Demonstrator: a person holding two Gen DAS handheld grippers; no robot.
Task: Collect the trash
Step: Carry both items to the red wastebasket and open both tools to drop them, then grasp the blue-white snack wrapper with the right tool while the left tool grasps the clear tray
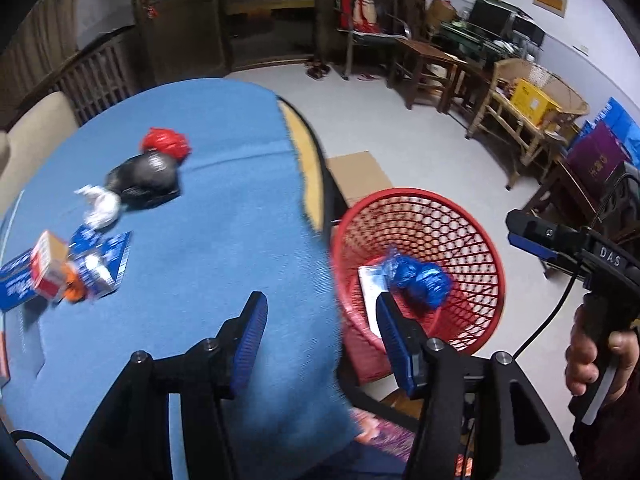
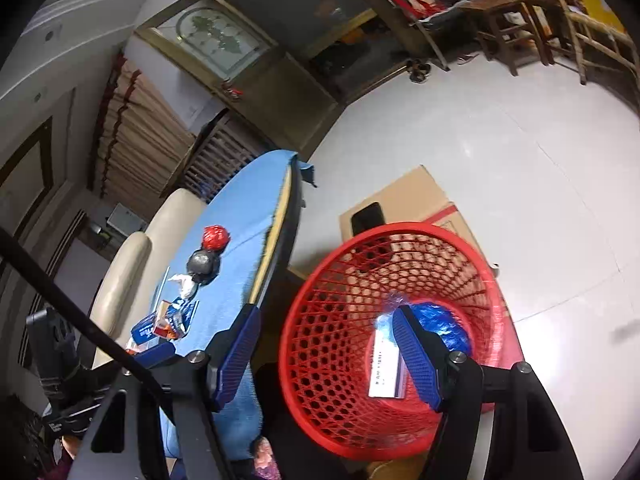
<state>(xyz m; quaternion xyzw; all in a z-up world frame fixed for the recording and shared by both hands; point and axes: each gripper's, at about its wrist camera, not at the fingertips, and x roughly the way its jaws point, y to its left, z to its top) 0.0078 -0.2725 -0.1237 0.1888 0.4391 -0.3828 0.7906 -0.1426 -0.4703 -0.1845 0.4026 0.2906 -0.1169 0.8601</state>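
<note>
A red mesh basket (image 1: 486, 240) (image 2: 304, 320) stands on the floor beside the blue-clothed table (image 1: 200, 220) (image 2: 248, 216). In it lie a crumpled blue bag (image 1: 420, 278) (image 2: 440, 320) and a white flat packet (image 1: 370, 292) (image 2: 384, 368). On the table lie a red bag (image 1: 166, 142) (image 2: 215, 237), a black bag (image 1: 144, 178) (image 2: 203, 266), a white tissue wad (image 1: 100, 206) (image 2: 184, 282) and small cartons (image 1: 52, 270) (image 2: 166, 322). My left gripper (image 1: 320, 320) is open and empty over the table's edge. My right gripper (image 2: 324, 344) is open and empty above the basket; it also shows in the left wrist view (image 1: 532, 236).
A flattened cardboard box (image 1: 360, 176) (image 2: 408, 200) lies on the floor behind the basket. Wooden chairs and stools (image 1: 432, 72) (image 2: 508, 28) and boxes line the far wall. A beige sofa (image 2: 132, 264) sits behind the table.
</note>
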